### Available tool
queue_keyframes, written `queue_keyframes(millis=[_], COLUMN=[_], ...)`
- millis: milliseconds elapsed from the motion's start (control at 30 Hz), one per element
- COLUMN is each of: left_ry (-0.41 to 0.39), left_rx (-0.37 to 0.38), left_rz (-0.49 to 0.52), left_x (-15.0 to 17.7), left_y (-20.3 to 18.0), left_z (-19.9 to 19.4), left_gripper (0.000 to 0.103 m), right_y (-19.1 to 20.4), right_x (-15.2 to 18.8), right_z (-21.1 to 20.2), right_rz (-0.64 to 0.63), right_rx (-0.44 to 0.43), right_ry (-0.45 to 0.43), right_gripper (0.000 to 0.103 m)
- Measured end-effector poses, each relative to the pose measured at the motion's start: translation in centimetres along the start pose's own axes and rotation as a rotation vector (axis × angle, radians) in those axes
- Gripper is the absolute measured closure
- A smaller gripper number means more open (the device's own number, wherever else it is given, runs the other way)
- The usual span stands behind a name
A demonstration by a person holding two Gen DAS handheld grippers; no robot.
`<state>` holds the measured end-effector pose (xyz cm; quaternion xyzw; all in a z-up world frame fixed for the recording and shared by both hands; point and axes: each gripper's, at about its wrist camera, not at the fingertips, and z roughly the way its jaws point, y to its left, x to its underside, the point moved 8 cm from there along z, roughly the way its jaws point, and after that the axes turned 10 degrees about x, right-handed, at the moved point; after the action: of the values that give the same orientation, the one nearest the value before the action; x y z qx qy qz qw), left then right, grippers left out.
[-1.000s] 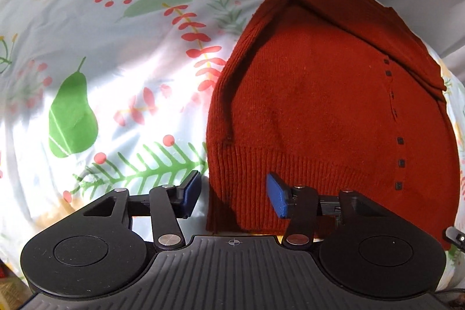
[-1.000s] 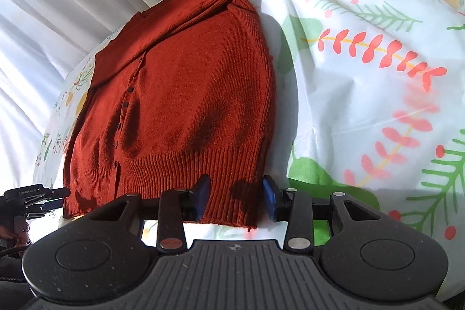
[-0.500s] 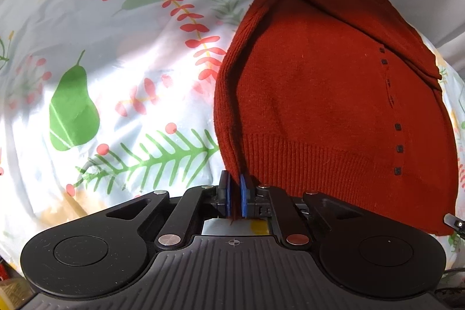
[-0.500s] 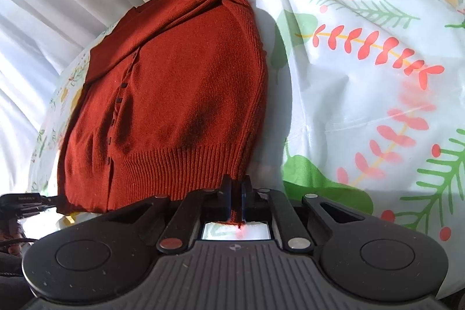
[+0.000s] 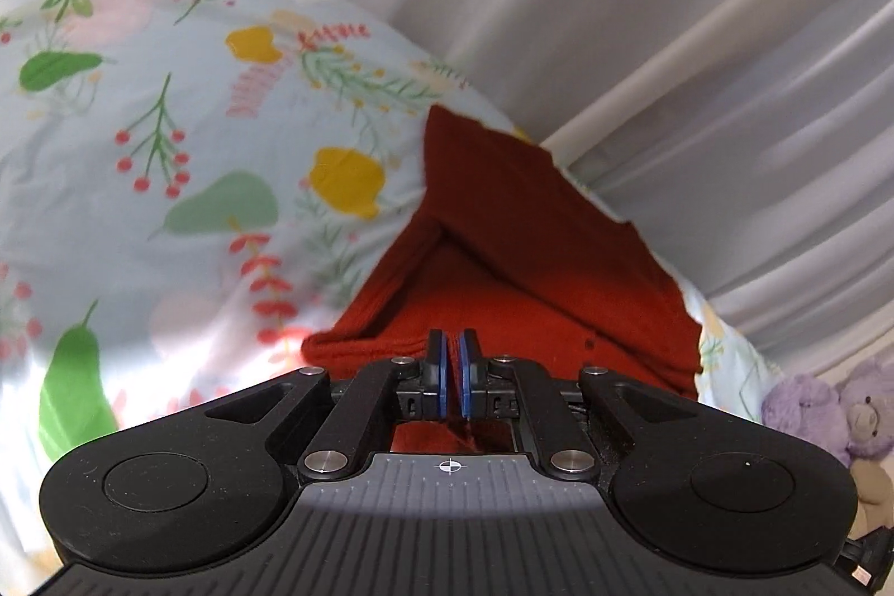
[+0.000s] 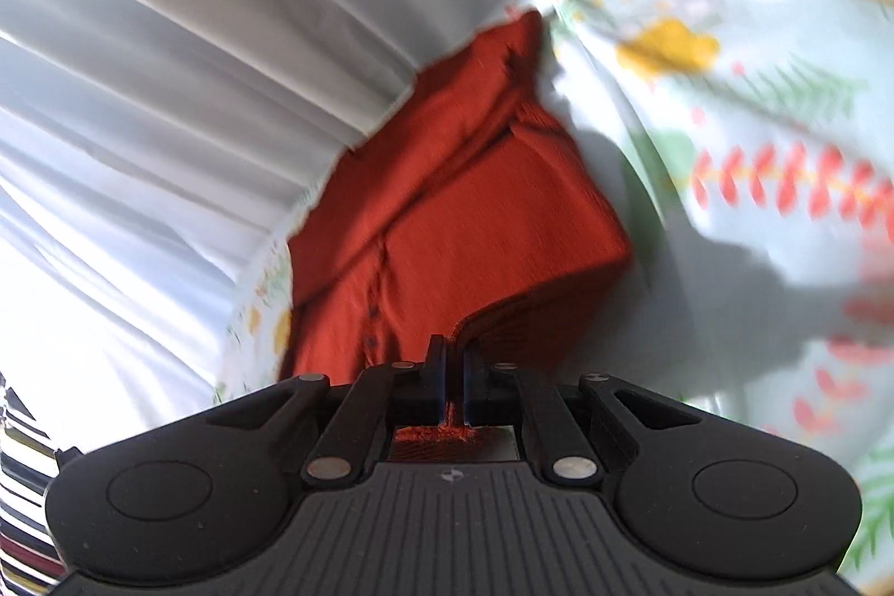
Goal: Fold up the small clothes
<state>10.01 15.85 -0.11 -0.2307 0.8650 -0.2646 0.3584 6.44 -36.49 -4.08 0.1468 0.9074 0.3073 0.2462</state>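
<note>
A rust-red knit cardigan (image 5: pixel 519 261) with dark buttons lies on a floral sheet (image 5: pixel 167 160). My left gripper (image 5: pixel 452 361) is shut on the ribbed bottom hem at one corner, lifted off the sheet. My right gripper (image 6: pixel 453 361) is shut on the hem at the other corner; the cardigan (image 6: pixel 447 216) curls up from the sheet toward its far end. The lower half of the garment is raised and doubling over the upper half. The right wrist view is blurred by motion.
White pleated curtains (image 5: pixel 670 37) hang behind the bed and also show in the right wrist view (image 6: pixel 167 65). Purple plush toys (image 5: pixel 827 406) sit at the right edge of the bed. The floral sheet (image 6: pixel 754 149) extends to the right.
Both grippers closed on the hem corners a second ago. Since then they have lifted the hem and carried it forward over the cardigan, so the garment now bends upward.
</note>
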Motion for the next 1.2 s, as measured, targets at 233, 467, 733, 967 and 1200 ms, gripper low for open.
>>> queue_keyframes(millis=[233,467,733,967,1200], left_ry=[-0.02,0.01,0.126,0.181,0.177], left_rx=[-0.166,-0.174,-0.117,-0.148,-0.153], left_rz=[0.084,0.152,0.402,0.458,0.51], left_x=[-3.8,-3.6,-1.6,-0.2,-0.1], left_y=[0.6,2.9,1.9,2.5,1.7], left_z=[6.6,9.4,12.7,14.8,13.9], left_gripper=[0.097,0.094,0.051,0.077,0.087], right_y=[1.8,1.7,1.4,1.4,1.6], right_x=[-6.1,-8.1,-7.9,-6.5,-6.4], right_z=[3.0,6.6,8.7,11.7,11.5], right_rz=[-0.054,-0.2,-0.43,-0.527,-0.554], right_rx=[0.1,0.297,0.305,0.34,0.361], right_ry=[-0.18,-0.243,-0.165,-0.056,-0.07], right_gripper=[0.099,0.092,0.061,0.072,0.093])
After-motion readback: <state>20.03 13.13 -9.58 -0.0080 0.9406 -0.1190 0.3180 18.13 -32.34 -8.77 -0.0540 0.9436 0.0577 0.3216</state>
